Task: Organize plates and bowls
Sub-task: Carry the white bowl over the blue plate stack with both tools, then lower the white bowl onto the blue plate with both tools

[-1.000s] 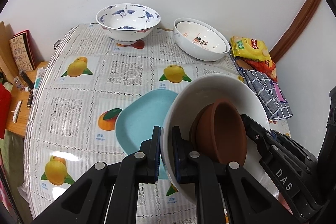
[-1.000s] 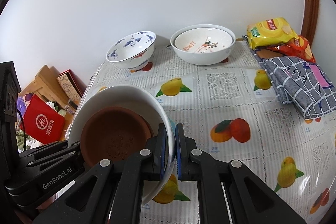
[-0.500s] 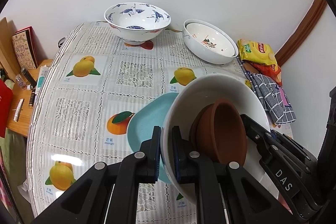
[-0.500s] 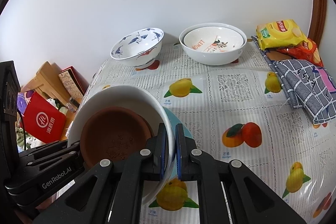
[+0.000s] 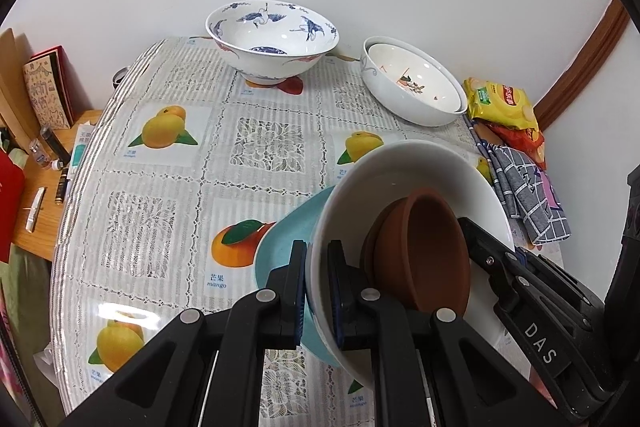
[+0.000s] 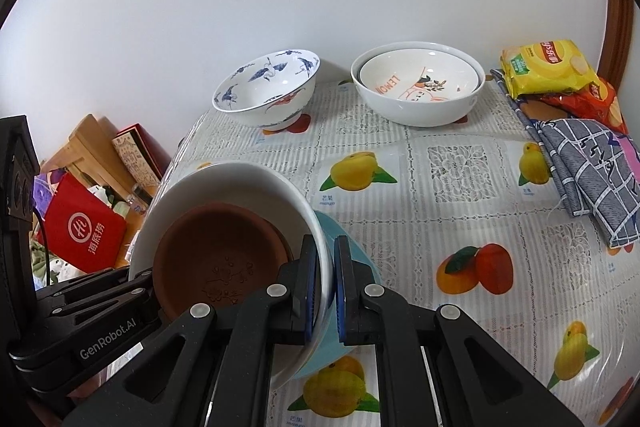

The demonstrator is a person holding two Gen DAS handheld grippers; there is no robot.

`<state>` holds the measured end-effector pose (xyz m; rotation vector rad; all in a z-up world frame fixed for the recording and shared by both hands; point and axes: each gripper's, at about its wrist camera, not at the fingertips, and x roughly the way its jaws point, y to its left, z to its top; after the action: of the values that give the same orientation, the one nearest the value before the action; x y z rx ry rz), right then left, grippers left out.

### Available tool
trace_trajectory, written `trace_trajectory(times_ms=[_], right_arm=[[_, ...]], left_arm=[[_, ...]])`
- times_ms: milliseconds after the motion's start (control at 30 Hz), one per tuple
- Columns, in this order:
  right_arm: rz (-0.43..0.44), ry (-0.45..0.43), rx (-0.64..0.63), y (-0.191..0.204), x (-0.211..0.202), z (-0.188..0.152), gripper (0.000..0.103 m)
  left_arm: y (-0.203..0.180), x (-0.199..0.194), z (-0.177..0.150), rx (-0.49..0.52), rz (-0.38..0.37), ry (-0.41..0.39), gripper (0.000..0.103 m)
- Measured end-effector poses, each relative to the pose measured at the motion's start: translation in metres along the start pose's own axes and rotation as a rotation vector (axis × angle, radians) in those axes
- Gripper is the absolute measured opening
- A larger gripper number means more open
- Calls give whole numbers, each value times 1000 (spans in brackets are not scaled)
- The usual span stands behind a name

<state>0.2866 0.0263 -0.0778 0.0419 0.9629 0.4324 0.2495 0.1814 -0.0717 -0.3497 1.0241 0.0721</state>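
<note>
While both grippers are clamping opposite rims of the white bowl (image 5: 404,179), the left gripper (image 5: 318,291) and right gripper (image 6: 326,291) are holding their jaws narrow on its wall. It is hanging tilted over the teal plate (image 5: 286,239) at the worktop's (image 5: 256,147) near edge, carrying brown dishes (image 6: 218,259). Levelling it and lowering both sides evenly should keep them from sliding.

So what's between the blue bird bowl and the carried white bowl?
Only bare tablecloth between the bird bowl and the white bowl, in both views.
</note>
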Motion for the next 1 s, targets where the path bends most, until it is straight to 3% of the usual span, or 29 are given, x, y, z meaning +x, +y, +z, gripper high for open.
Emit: trace_trajectory(times_ms=[633, 1000], right_arm=[[-8, 85, 25, -23, 51, -21, 8], [10, 88, 22, -27, 65, -23, 9]], left_arm=[[4, 58, -11, -1, 14, 88, 10], [7, 67, -10, 5, 10, 70, 11]])
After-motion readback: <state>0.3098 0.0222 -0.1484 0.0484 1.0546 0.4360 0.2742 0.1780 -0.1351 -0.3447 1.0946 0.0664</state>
